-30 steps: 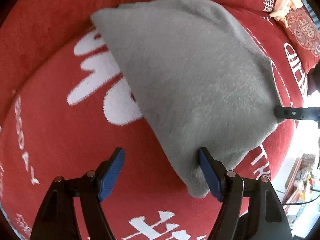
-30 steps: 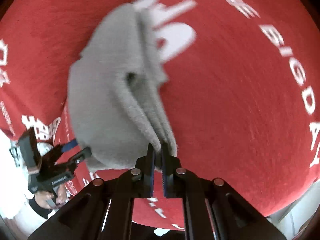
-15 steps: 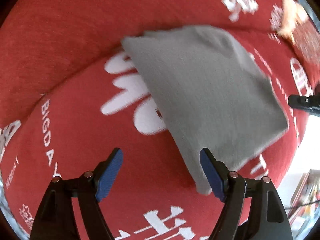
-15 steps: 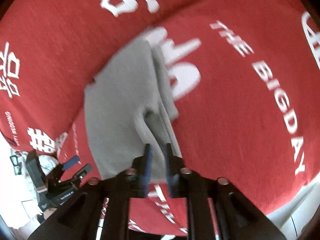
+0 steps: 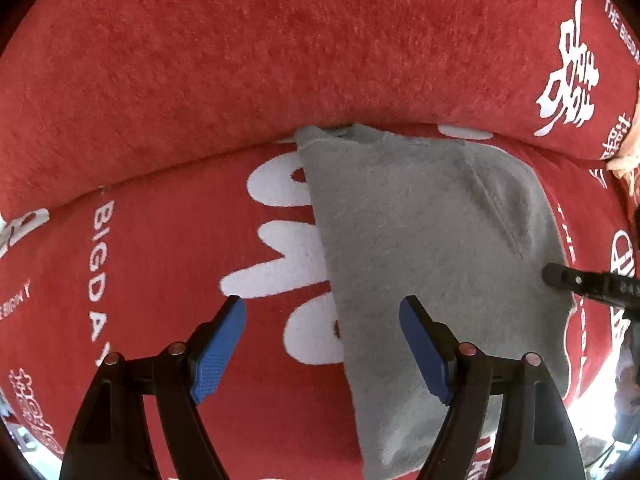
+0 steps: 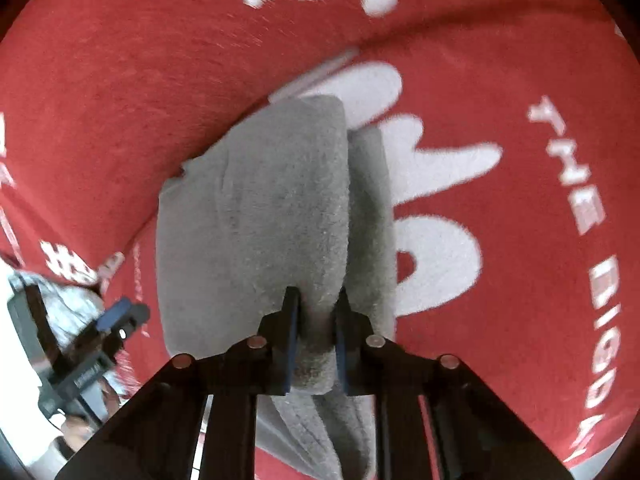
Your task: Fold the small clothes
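Note:
A folded grey fleece garment (image 5: 420,240) lies flat on a red sofa seat; it also shows in the right wrist view (image 6: 256,216). My left gripper (image 5: 322,344) is open and empty, its blue pads held just above the garment's near left edge. My right gripper (image 6: 314,316) has its jaws slightly parted around a thick fold of the garment's edge, the fabric sitting loosely between the pads. Its finger tip shows in the left wrist view (image 5: 560,276) at the garment's right edge.
The red sofa seat (image 5: 140,280) carries white lettering and a red backrest (image 5: 240,60) rises behind the garment. A beige item (image 5: 628,160) lies at the far right. The sofa's front edge runs just below the grippers, with bright floor beyond.
The garment has been lowered flat onto the seat. My right gripper's jaws have parted from a tight pinch. My left gripper has drawn back from the cloth.

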